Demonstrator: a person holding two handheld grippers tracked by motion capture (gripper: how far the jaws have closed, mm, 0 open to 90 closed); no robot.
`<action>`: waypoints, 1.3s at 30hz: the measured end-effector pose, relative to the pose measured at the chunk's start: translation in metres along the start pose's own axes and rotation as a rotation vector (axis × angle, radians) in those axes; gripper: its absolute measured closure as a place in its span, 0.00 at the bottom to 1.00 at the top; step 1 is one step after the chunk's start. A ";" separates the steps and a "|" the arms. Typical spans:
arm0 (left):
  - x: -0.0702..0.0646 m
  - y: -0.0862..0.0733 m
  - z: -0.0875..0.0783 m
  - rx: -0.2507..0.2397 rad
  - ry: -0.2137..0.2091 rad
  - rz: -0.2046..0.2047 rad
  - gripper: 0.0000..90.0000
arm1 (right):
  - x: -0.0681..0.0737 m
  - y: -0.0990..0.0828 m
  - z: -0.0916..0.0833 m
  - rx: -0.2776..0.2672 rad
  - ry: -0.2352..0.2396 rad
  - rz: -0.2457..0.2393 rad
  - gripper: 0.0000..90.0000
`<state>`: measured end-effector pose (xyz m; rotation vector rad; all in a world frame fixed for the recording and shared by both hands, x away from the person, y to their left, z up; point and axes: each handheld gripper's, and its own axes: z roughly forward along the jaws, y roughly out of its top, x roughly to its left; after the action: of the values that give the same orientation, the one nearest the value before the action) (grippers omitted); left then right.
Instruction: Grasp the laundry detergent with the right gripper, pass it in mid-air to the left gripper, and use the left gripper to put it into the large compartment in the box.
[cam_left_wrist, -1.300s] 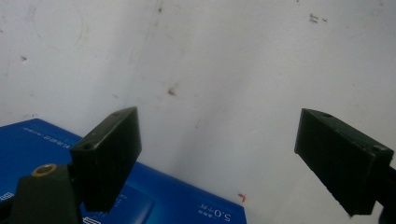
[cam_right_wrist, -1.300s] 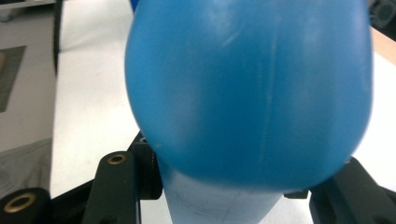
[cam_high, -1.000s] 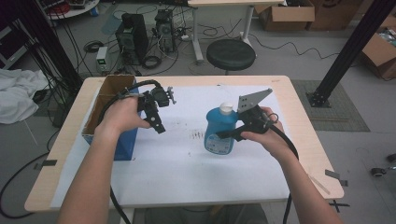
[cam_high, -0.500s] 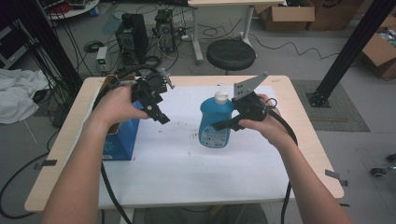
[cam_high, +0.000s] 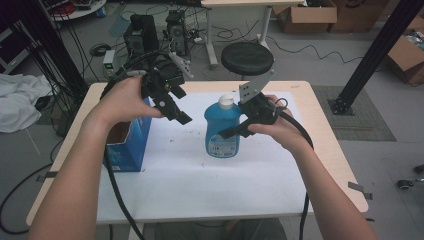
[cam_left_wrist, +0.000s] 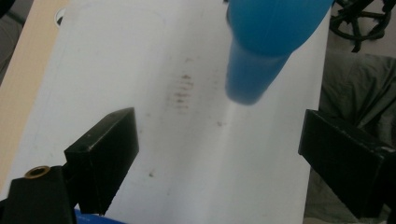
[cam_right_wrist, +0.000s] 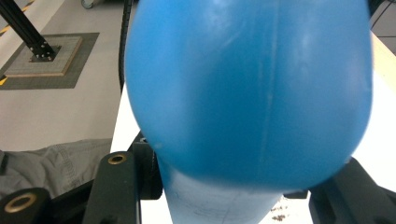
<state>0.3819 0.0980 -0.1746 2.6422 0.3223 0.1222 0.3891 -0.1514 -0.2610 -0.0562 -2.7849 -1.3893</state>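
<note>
left gripper (cam_high: 172, 107): my jaws have just been opening, nothing between them, above the blue carton (cam_high: 127, 145) | blue bottle (cam_high: 222, 127): upright, white cap (cam_high: 227, 101) up, lifted off the white mat (cam_high: 200, 175), to its right | right gripper (cam_high: 235, 131): clamps the bottle's body, nearer arm

bottle (cam_high: 222, 127): blue plastic, white cap, pale label low on its front | pose: upright, base apparently just off the white sheet (cam_high: 200, 170) | place: mid-table, right of the blue box (cam_high: 131, 142) | state: clamped at its side in the right gripper (cam_high: 235, 131)
</note>
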 end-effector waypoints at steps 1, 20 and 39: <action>0.000 0.000 0.000 0.000 0.000 0.000 0.13 | 0.000 0.000 0.000 0.000 0.000 0.000 0.52; -0.019 0.041 0.005 0.026 -0.024 0.081 0.08 | 0.005 0.016 0.015 0.020 0.033 -0.041 0.52; -0.032 0.063 0.028 0.135 -0.009 0.131 0.07 | 0.008 0.020 0.021 0.041 0.045 -0.052 0.52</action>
<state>0.3679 0.0233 -0.1711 2.7961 0.1592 0.1355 0.3814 -0.1222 -0.2573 0.0478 -2.7953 -1.3262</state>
